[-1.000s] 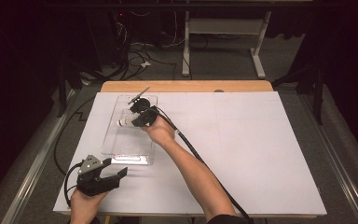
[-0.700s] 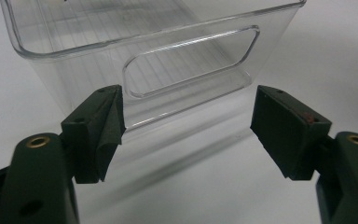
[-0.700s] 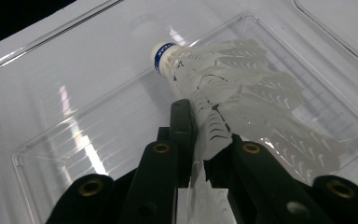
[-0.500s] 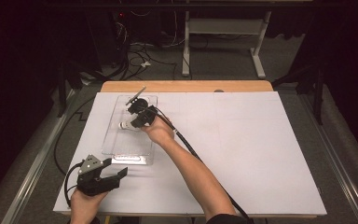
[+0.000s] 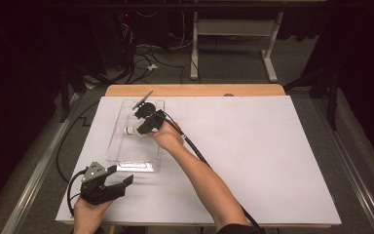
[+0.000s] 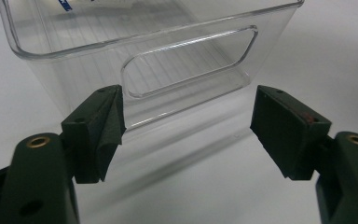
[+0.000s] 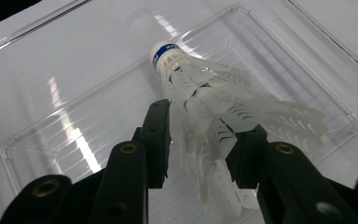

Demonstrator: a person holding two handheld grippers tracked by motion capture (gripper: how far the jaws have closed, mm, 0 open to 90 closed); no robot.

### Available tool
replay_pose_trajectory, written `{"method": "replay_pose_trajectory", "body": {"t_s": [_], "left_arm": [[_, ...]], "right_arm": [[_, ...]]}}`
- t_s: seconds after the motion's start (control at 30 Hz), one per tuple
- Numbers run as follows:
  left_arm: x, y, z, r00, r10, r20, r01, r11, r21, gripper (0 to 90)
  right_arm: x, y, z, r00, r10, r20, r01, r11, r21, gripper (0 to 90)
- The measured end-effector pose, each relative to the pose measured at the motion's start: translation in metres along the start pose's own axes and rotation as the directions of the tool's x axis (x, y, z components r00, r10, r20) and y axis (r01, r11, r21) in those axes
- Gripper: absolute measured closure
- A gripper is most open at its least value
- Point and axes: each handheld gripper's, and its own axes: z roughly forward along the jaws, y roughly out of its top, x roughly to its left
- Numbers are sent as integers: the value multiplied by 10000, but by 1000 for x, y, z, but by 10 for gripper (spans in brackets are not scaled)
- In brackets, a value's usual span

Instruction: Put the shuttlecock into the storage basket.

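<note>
White sheeting covers the table (image 5: 272,161), with a wooden edge showing at the far side and cables on the dark floor beyond.

A clear plastic bin (image 5: 126,146) stands on the left part of the sheet. The right gripper (image 5: 143,127) reaches into it from the person's right arm. In the right gripper view, a white plastic shuttlecock (image 7: 205,93) lies between the two black jaws, its skirt running back between the pads and its cork with the blue band pointing away toward the bin floor. The jaws have just been opening, with the shuttlecock between them; they stand partly apart beside the skirt, and whether the pads touch it cannot be told. In the high view the shuttlecock's cork (image 5: 128,130) projects to the left of the gripper tips, over the bin floor.

The left gripper (image 5: 121,181) rests near the table's near-left corner, just short of the bin's near wall. Its jaws stand wide apart with nothing between them; the left gripper view faces the bin's handle cut-out (image 6: 191,60).
</note>
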Motion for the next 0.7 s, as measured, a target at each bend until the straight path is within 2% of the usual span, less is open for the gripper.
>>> {"method": "replay_pose_trajectory", "body": {"t_s": [0.57,0.7], "left_arm": [[0,0,0,10000,-6,4,6,10000,-8,269],[0,0,0,10000,28,14,-28,10000,3,269]], "right_arm": [[-3,-3,-11,9998,-133,150,134,9999,-57,635],[-6,-7,-14,9999,41,160,-39,9999,-121,635]]}}
